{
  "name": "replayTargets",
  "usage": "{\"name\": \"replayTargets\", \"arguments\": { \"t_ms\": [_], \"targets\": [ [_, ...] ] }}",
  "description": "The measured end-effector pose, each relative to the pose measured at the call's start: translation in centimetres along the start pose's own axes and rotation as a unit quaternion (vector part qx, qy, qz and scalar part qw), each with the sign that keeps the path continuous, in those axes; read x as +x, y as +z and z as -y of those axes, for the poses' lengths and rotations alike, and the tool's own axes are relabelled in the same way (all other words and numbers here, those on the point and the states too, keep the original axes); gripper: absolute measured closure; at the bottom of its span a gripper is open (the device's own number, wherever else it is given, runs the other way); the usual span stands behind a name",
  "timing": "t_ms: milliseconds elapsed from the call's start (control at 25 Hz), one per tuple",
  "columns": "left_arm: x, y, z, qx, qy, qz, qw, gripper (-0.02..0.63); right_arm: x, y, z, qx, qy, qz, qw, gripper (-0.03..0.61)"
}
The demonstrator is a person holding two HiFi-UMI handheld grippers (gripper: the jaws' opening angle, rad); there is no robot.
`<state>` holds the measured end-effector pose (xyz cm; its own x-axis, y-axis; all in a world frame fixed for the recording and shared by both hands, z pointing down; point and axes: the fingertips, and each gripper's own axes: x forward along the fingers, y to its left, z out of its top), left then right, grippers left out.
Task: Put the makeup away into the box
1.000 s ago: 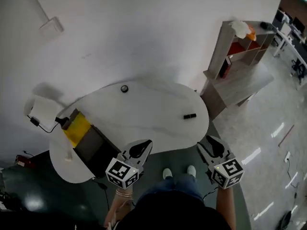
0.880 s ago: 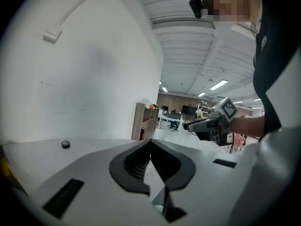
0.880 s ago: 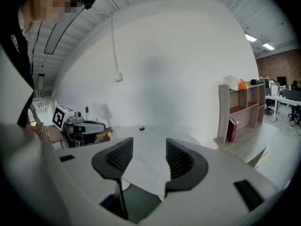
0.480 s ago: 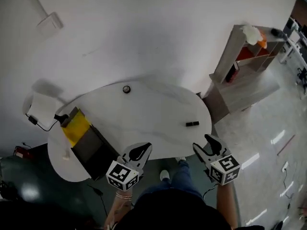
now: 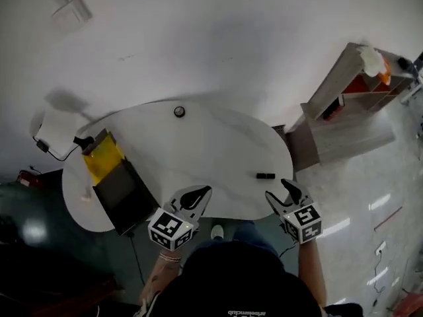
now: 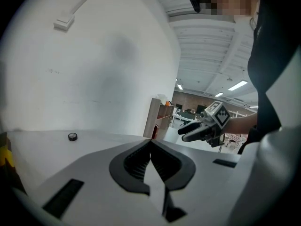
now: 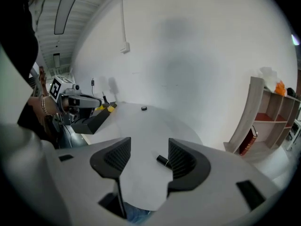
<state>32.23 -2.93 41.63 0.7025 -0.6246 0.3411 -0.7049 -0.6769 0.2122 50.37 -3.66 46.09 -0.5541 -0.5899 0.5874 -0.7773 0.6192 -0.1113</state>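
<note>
One black tube (image 5: 264, 176) lies crosswise just beyond the right gripper (image 5: 279, 193), whose spread fingers have just been opening with nothing between them. The left gripper (image 5: 196, 195), fingers pressed together, is farther off.

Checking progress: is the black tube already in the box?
No, the tube lies on the table, well apart from the box at its left end.

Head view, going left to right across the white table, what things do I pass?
yellow-and-black box → small round black item → short black tube
</note>
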Motion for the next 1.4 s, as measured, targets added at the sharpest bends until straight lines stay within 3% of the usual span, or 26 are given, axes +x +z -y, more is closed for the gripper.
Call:
{"name": "replayTargets", "arguments": {
  "t_ms": [240,1000,1400],
  "targets": [
    [2.5,-1.3,0.1,-0.042,0.004,-0.016,0.999,0.597,1.5,-1.2,2.2,-0.008,0.019,-0.033,0.999,0.325],
    [9.7,-7.8,-0.7,-0.092,0.036,-0.077,0.992,0.597,6.6,-5.7,6.0,0.02,0.124,-0.109,0.986,0.328],
    [11.0,-8.6,-0.8,-0.123,0.072,-0.082,0.9863,0.597,9.1,-8.4,6.4,-0.019,0.172,-0.149,0.974,0.331]
  ]
}}
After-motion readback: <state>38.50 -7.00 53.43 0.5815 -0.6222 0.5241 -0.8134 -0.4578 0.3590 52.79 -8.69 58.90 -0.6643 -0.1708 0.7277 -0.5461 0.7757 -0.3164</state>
